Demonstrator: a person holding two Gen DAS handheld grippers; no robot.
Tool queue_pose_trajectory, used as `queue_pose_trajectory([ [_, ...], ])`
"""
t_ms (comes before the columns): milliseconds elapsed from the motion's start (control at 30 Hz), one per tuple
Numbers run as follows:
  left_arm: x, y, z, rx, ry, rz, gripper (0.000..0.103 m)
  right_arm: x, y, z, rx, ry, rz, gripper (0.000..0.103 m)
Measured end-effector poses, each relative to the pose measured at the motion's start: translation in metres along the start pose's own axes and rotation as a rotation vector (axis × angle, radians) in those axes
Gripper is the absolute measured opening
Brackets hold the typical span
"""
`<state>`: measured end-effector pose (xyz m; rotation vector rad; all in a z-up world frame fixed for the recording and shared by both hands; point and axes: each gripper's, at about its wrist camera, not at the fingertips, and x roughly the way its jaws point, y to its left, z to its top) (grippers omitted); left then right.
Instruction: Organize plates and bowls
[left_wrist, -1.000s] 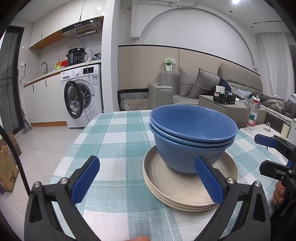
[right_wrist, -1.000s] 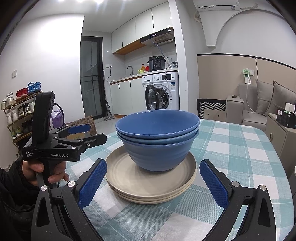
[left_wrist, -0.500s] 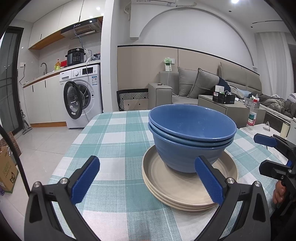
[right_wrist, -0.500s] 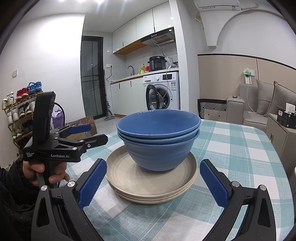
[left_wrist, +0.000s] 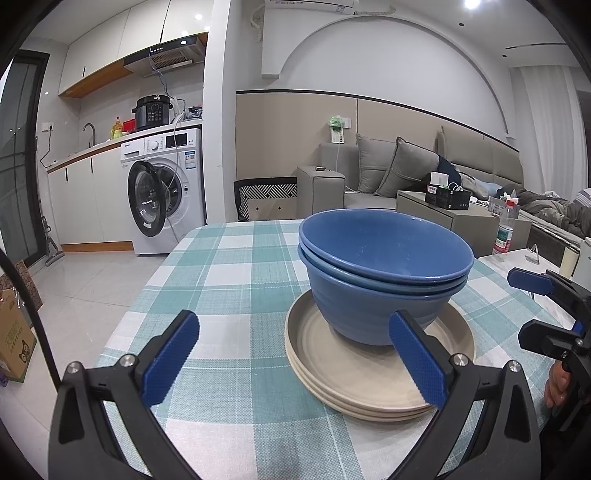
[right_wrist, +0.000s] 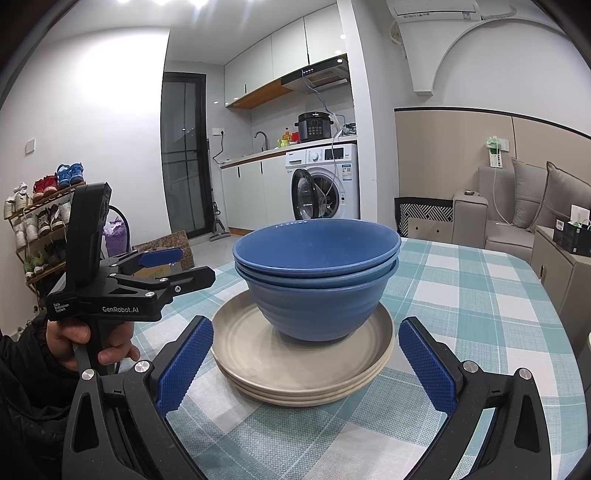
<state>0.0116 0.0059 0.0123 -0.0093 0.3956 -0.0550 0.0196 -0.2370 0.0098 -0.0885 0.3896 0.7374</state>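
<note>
The desk (right_wrist: 480, 295), covered in a teal-and-white checked cloth, carries one pile at its middle: a stack of round beige plates (right_wrist: 258, 354) with a nest of deep blue ribbed bowls (right_wrist: 317, 295) standing on the top plate. In the right wrist view the bowls sit slightly toward 1 o'clock of the plates' centre, leaving a broad bare crescent of plate at 8 o'clock. Three plate rims and about three bowl rims show, though the exact count is hard to fix.

Over the last second almost nothing shifts. The pile keeps its place on the cloth, and both views hold nearly the same framing, with only a faint drift of the pile in the left wrist picture. Neither tool has touched a dish in that time.

The left gripper (left_wrist: 295, 362) has its blue-padded fingers (left_wrist: 170, 358) spread wide and holds nothing; the pile lies at 1 o'clock just ahead of it. The right gripper (right_wrist: 303, 369) is likewise spread wide and empty, its fingers (right_wrist: 184, 369) flanking the near edge of the plates without contact. Each tool also shows at the edge of the other's view, held in a hand (right_wrist: 92, 343).

Judging from this stillness and the tidy pile, the sorting looks finished, or paused with both tools backed off; if more remains, it would be moving the whole pile.
</note>
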Motion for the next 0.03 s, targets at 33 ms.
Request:
queue_pose_trajectory([
  [33, 0.0002, -0.0001, -0.0001, 0.001, 0.001, -0.002, 0.103, 0.0002, 0.0001, 0.0000, 0.001, 0.001, 0.000, 0.102],
])
